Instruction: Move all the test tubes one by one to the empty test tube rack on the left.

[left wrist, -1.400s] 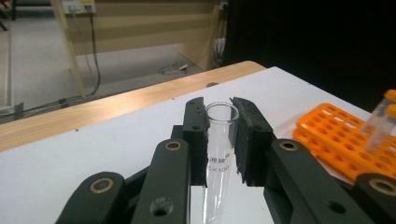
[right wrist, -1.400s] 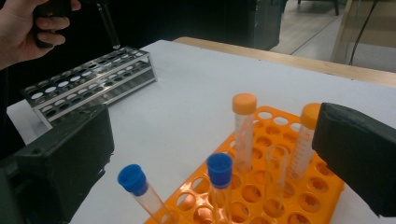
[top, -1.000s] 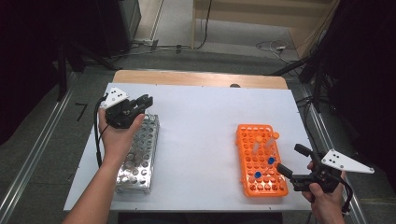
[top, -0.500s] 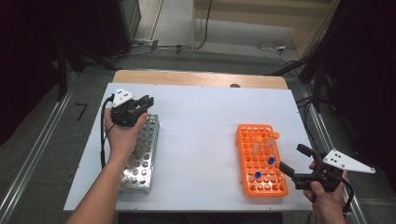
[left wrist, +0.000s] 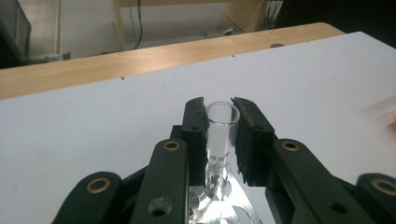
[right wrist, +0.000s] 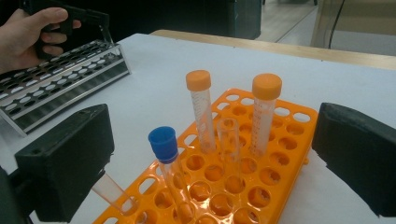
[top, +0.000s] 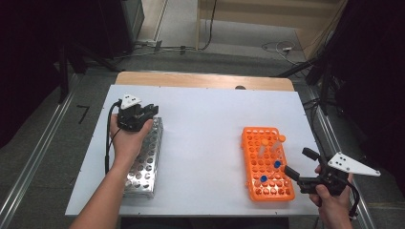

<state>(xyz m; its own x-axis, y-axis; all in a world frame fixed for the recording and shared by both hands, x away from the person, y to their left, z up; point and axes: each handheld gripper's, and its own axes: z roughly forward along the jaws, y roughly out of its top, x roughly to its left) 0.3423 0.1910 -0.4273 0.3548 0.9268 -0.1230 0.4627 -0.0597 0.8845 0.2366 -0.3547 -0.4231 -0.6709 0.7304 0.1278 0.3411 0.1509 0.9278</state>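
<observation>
Holding a clear uncapped glass tube (left wrist: 220,140) upright, my left gripper (top: 143,116) is clenched on it, both black pads (left wrist: 195,135) pressing its sides just under the open rim. The lower end of the tube sits in a hole at the far end of the shiny metal rack with round holes (top: 143,160), which lies on the left part of the white table (top: 205,124). My left hand (top: 125,140) is over this rack.

More to the right, well apart from the metal rack, stands the orange plastic rack (top: 265,164). In the right gripper view it carries two tall tubes with orange caps (right wrist: 198,109), one clear tube without cap (right wrist: 229,149) between and in front of them, and a tube with a blue cap (right wrist: 166,161) nearer to me. One more clear tube leans in a front hole by the left jaw.

At the far right, my right gripper (top: 305,164) is released: its jaws stand wide apart, with nothing between them, just beside the near right corner of the orange rack.
</observation>
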